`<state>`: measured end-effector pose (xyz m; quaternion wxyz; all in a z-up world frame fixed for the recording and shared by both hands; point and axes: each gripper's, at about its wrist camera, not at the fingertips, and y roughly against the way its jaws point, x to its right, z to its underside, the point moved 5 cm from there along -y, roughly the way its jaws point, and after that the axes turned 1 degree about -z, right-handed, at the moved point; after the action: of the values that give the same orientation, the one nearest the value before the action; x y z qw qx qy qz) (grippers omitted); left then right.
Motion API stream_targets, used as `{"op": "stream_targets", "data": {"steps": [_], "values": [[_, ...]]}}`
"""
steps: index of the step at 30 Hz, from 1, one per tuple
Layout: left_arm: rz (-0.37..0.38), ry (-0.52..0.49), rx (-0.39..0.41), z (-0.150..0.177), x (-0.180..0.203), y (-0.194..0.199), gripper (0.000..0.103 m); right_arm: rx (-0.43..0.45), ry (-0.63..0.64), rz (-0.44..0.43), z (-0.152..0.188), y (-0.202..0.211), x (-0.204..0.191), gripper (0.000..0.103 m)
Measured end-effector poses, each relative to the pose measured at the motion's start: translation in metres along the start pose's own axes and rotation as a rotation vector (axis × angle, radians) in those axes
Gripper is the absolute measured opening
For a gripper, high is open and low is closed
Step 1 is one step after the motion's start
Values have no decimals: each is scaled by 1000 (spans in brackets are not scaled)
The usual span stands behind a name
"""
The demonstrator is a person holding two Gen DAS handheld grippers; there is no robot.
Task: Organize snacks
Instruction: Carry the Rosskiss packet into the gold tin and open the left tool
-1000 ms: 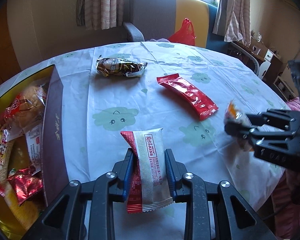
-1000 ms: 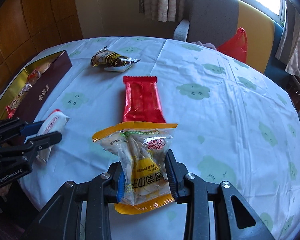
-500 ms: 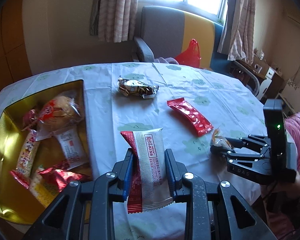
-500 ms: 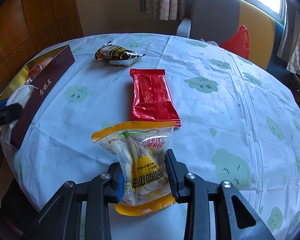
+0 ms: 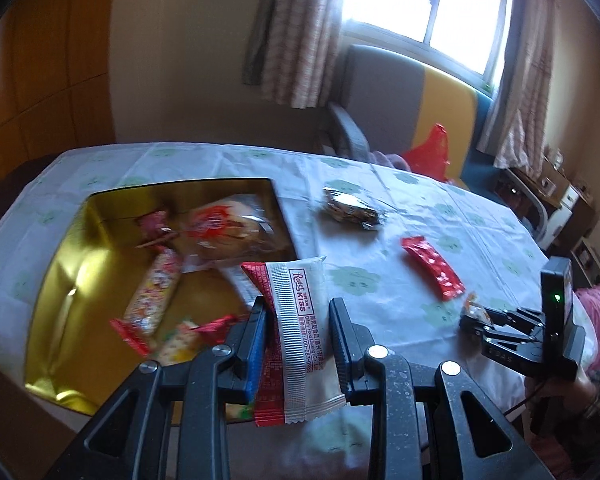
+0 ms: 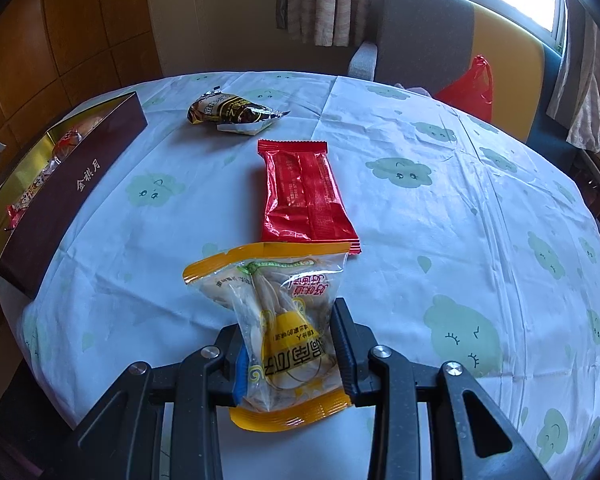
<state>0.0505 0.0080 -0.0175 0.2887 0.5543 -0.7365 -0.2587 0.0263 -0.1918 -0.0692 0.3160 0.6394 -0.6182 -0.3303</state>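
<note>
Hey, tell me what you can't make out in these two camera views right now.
- Left wrist view: snacks inside the gold box are motion-blurred, labels unreadable; the red-and-white wafer packet in the left gripper covers some.
- Right wrist view: the box's maroon wall hides most contents.
- Right wrist view: the yellow seed packet overlaps the red packet's near end.

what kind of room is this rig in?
Most likely a home dining or living room: a round table under a cloud-print tablecloth, a grey and yellow armchair beneath a curtained window, and wood-panelled walls.
</note>
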Motion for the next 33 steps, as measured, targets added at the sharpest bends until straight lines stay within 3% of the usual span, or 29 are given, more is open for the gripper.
{"op": "stream_targets", "data": {"steps": [8,16,33], "values": [[-127,197,-5,8,-96,12,30,6,-1,6,0,0,0,36],[-188,281,-30,9,-133,-5,30,5,-1,7,0,0,0,36],[-286,193,-109,-31,-169,-79,32,-8,-8,21,0,-3,-1,36]]}}
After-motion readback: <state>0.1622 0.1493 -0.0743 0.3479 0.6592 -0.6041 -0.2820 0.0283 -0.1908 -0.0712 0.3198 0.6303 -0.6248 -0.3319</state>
